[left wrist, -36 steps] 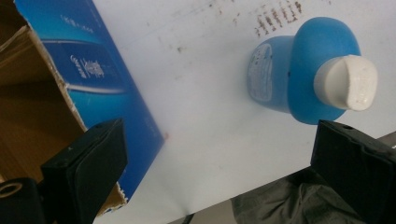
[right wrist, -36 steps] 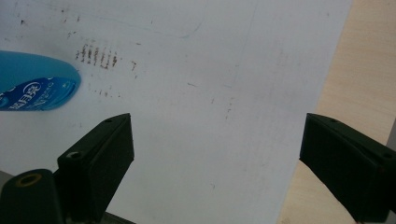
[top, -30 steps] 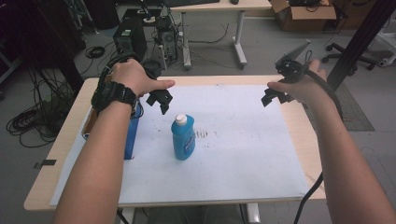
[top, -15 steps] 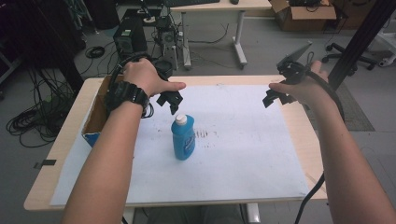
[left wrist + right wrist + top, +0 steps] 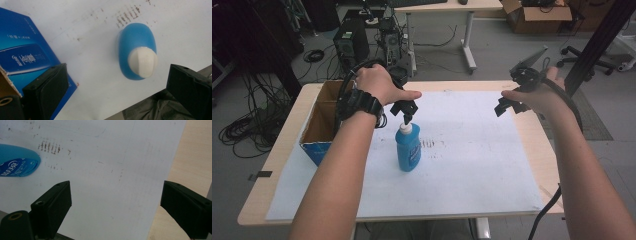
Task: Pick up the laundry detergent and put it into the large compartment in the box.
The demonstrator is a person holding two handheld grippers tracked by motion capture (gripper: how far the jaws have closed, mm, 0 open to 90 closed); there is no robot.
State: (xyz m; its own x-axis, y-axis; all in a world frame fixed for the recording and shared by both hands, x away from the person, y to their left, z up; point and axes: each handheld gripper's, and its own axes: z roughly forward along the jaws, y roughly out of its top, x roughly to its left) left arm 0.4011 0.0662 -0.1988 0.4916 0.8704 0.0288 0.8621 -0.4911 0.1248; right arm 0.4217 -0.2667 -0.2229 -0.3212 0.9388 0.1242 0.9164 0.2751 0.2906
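White paper (image 5: 472, 150) now has the left tongs (image 5: 406, 116), spread wide, moved above the blue bottle (image 5: 408, 148); right tongs (image 5: 507, 104) unmoved, also spread.

Even, soft indoor light — faint shadows, gripper views slightly blurred.

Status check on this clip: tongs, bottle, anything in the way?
Left tongs open, over bottle cap. Right tongs open, empty, off to the side. Bottle upright on paper. Box beside it, not blocking.

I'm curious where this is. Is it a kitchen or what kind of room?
Probably a lab or workshop, not a kitchen: computer towers and loose cables sit on the grey floor, with a second desk and an office chair behind the paper-covered table.
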